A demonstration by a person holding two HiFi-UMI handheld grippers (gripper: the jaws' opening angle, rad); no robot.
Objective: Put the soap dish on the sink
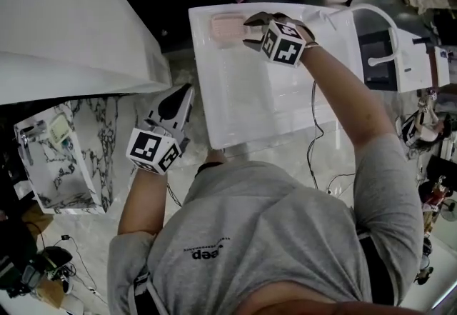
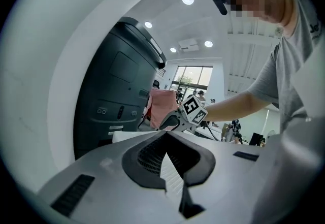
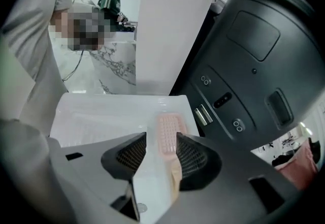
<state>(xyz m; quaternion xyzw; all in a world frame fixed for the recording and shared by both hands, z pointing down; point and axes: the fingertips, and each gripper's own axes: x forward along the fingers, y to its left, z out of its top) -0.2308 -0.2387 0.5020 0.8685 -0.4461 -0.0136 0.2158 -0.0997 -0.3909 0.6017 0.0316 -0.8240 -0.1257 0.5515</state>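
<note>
Right gripper (image 1: 248,31) fingers wide above soap dish (image 1: 225,26) on sink (image 1: 243,106); left gripper (image 1: 184,93) fingers together; shirt (image 1: 271,235) reads "Jeep".

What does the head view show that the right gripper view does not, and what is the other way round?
Head view only: the left hand-held gripper and the white curved tap. Right gripper view only: the jaws of the right hand-held gripper standing apart, gripping nothing. Both: the pink ridged plastic soap dish lying on the white rectangular sink's corner.
</note>
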